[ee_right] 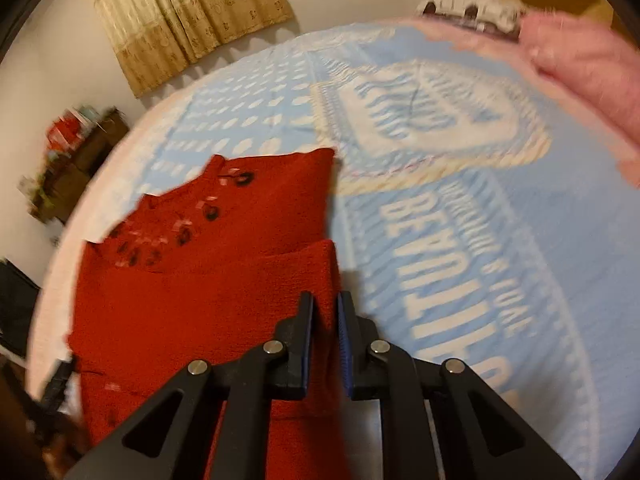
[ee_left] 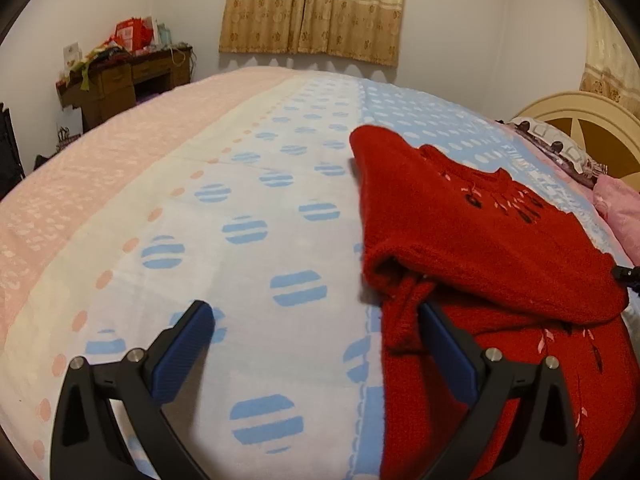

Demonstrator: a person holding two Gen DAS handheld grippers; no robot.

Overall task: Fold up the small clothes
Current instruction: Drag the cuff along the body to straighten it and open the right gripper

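1. The right gripper, black with blue pads, is clenched on the edge of a red knitted sweater; a strip of the red fabric sits between its two narrow jaws.
2. The left gripper is released, its jaws wide apart. Its right finger lies against the left edge of the sweater, while its left finger is over bare cloth.
3. The sweater lies partly folded on a light blue and white bedspread with striped dots, one layer turned over the other.
4. Farther away there are beige patterned curtains, a brown wooden desk with clutter and a cream headboard.
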